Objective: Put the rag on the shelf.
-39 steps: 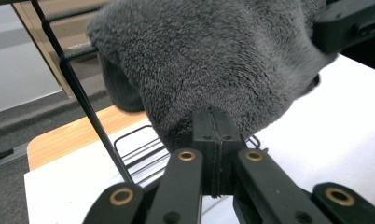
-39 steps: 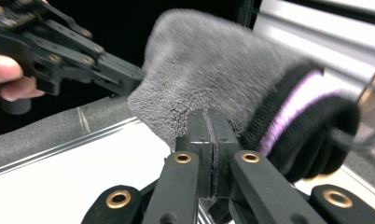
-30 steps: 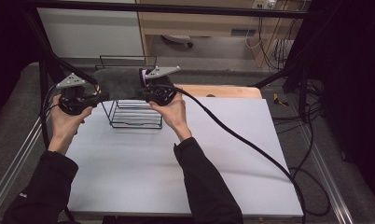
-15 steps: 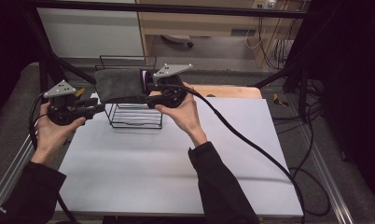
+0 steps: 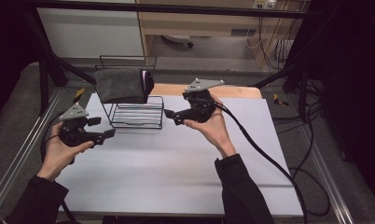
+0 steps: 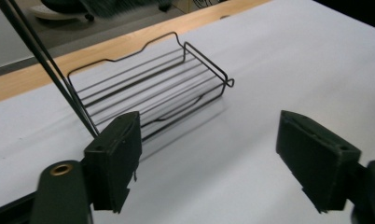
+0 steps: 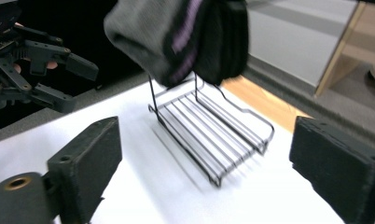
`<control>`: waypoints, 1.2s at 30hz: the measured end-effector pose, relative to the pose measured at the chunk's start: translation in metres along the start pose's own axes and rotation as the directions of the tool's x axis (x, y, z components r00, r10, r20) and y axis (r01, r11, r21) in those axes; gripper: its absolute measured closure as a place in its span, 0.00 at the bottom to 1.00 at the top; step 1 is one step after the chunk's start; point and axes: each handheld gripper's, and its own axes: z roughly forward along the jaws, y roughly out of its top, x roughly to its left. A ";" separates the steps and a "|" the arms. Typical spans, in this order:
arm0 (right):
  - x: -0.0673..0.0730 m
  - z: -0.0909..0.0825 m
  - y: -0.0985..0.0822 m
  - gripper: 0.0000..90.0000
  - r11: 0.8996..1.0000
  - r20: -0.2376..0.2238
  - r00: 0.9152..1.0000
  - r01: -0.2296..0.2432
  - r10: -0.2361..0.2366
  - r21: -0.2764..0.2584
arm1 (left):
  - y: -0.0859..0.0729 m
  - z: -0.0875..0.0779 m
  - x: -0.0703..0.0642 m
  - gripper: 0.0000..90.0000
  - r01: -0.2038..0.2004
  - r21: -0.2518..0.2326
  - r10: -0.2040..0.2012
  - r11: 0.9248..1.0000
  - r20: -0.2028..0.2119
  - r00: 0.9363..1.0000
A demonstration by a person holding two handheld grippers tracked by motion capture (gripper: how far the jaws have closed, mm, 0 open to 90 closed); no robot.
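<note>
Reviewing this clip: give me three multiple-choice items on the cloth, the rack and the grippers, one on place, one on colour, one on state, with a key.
1. Where is the grey cloth?
A. Draped over the wire rack's upright back
B. Flat on the table
C. In a gripper

2. What colour is the cloth's stripe?
A. Yellow
B. Purple
C. Green

3. How are the left gripper and right gripper?
A. Both clamped on the cloth
B. One holding the rack
C. Both open, empty

Key: 1 A, it hangs on the rack's top; 2 B, right gripper view shows it; 3 C, jaws apart, away from the cloth.
</note>
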 end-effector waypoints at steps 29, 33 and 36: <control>-0.058 -0.082 -0.199 0.01 0.978 0.052 0.982 -0.187 0.183 0.094 | -0.087 0.053 -0.027 0.11 -0.012 0.027 0.010 1.000 0.068 0.998; -0.061 -0.091 -0.218 0.01 0.974 0.069 0.977 -0.206 0.200 0.095 | -0.094 0.052 -0.026 0.11 -0.030 0.030 0.028 0.999 0.064 0.998; -0.064 -0.098 -0.231 0.01 0.973 0.076 0.976 -0.210 0.203 0.097 | -0.099 0.051 -0.026 0.11 -0.032 0.027 0.030 0.999 0.065 0.997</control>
